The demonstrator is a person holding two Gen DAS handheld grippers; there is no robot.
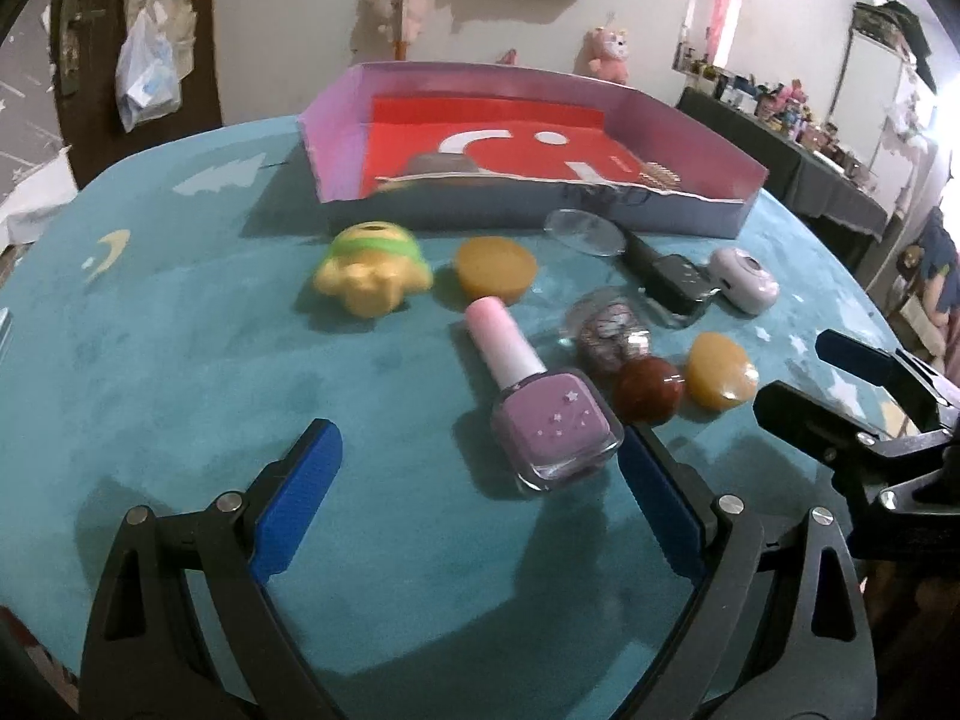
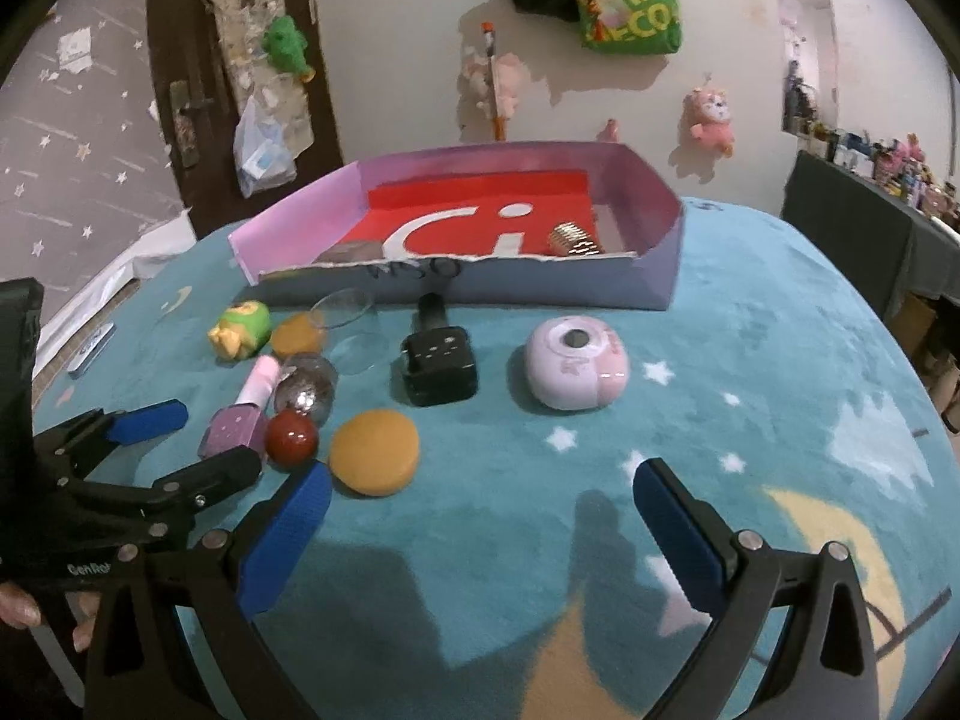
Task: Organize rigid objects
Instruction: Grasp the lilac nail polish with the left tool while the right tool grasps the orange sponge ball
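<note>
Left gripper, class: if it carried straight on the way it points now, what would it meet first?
Most likely the purple nail polish bottle, lying just ahead of the open left gripper, near its right finger; depth is uncertain.

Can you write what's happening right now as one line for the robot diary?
left gripper: jaws open, nail polish bottle just ahead | right gripper: jaws open, empty | box: mostly empty

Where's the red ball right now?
The red ball lies on the teal mat, between the nail polish bottle and an orange disc, just ahead of the left tool; in the right wrist view it sits lower left.
</note>
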